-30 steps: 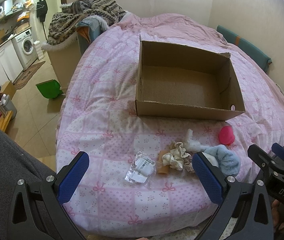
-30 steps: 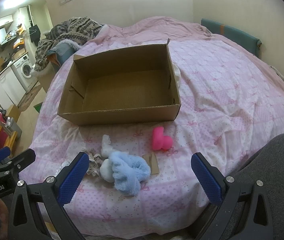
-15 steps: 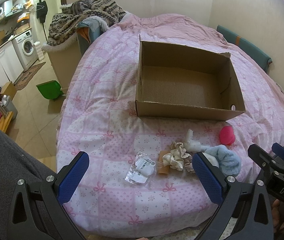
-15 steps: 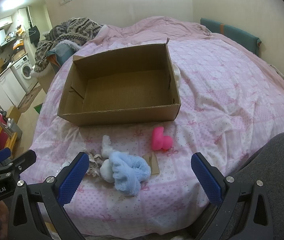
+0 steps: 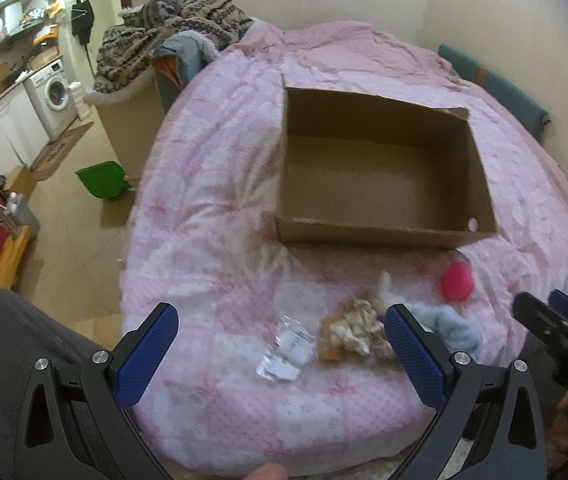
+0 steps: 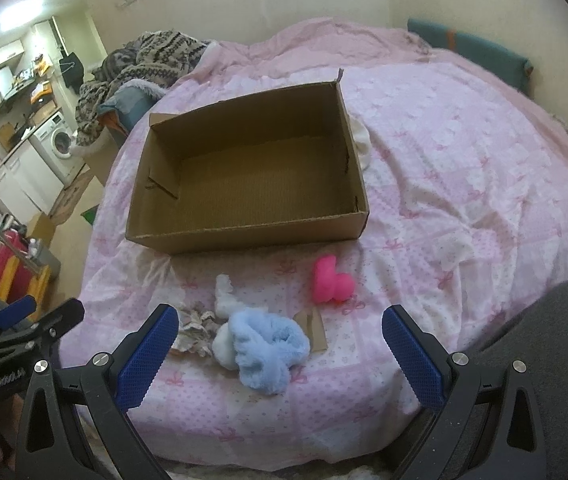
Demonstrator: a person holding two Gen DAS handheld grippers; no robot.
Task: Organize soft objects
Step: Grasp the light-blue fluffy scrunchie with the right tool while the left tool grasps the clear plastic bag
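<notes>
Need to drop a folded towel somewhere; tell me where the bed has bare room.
Bare quilt right of the cardboard box, beyond the pink toy. The box floor is bare too. Crowded: the near strip, where blue fluffy sock, cream scrunchie and plastic packet cluster.

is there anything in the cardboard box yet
No, the box shows only its bare floor, while the blue fluffy item and pink toy lie on the bed in front of it.
</notes>
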